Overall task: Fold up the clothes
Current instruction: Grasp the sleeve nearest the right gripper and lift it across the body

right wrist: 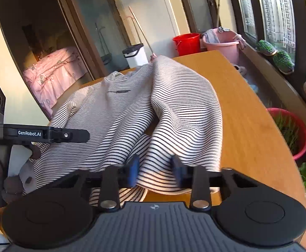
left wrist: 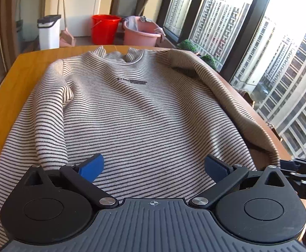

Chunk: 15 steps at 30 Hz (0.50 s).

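Our sweater lies front-up on the table, collar away from us, hem just under our left gripper. That gripper hangs over the hem with its blue pads wide apart and nothing between them.

Our right gripper has its pads partly closed with a bunched edge of the sweater between them; the cloth rises off the table ahead of it in a tall, slack ridge, so we judge it pinched and lifted, though we cannot see the pads pressing hard. This looks like the sweater's right side or sleeve, raised toward the chest.

We judge the knit soft, fairly thick and limp: it drapes and creases under its own weight and holds no edge by itself. It should be light for one gripper, and not slippery, but a single pinch drags the rest along. The hems, the cuff and the shoulder seam are the firm places to grip; a thin fold of the body may slip out. Our left pads could take the near hem, straight ahead of them.
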{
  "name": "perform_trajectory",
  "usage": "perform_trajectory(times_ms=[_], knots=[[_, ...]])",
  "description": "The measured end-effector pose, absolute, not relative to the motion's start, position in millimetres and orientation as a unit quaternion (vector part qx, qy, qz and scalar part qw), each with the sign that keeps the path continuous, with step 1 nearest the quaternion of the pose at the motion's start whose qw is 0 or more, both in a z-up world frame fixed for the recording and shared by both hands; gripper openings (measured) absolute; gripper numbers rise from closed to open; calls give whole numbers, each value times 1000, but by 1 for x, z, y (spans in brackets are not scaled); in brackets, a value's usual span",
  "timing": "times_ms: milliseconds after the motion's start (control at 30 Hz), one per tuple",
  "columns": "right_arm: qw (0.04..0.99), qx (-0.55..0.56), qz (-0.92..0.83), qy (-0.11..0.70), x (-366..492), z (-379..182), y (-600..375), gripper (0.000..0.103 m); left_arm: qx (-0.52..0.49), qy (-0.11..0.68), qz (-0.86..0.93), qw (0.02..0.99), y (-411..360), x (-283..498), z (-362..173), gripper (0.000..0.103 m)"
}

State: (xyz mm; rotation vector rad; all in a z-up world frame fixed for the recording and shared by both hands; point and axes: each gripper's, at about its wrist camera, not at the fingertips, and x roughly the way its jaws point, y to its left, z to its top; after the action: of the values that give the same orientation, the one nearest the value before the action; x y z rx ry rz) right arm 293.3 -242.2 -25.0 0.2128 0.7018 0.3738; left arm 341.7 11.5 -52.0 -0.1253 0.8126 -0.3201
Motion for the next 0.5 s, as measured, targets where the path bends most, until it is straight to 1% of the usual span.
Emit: perform_trajectory(times_ms=[100, 200, 300, 433, 500], knots=[[924, 113, 199, 307, 296, -7, -236, 8, -67, 386, -159, 906, 13, 338, -46, 103], [947, 137, 187, 224, 277, 43, -263, 7, -64, 373, -156, 913, 19, 336, -39, 103], [968, 122, 148, 160, 247, 84, -294, 7, -66, 373, -145, 914, 24, 342, -39, 103], [979, 111, 93, 146, 229, 102, -320, 7, -60, 398, -133, 906, 26, 351, -48, 103], [978, 110, 96, 146, 231, 106, -319, 7, -54, 411, -128, 901, 23, 355, -50, 103]])
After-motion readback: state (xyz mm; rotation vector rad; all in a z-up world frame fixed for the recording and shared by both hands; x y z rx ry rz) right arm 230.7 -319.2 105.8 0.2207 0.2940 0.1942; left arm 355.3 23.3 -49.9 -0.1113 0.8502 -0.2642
